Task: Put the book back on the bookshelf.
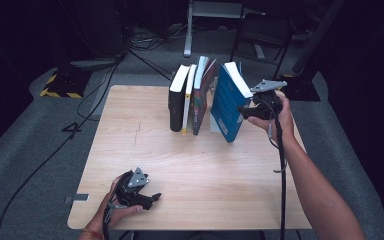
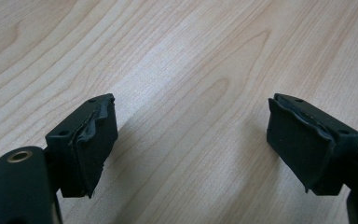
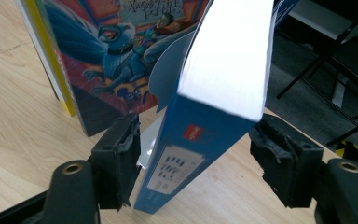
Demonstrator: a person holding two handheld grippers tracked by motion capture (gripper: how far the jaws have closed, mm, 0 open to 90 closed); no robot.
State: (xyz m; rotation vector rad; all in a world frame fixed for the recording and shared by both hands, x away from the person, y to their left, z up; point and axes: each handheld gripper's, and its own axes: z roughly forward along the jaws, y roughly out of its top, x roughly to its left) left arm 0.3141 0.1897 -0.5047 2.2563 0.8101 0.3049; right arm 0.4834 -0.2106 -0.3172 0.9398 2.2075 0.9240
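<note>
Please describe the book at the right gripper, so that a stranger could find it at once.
On the wooden table, a row of books stands near the far edge. The blue book is its rightmost, between the right gripper's jaws. Unlike its neighbours, it leans apart, alone.

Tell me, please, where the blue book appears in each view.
High view: the blue book leans at the right end of the book row, beside the right gripper.
Left gripper view: not in it.
Right gripper view: the book stands between the open jaws.
Shared landmark: the wooden table.

five books (image 1: 200, 97), two hand-held grippers (image 1: 152, 199)
</note>
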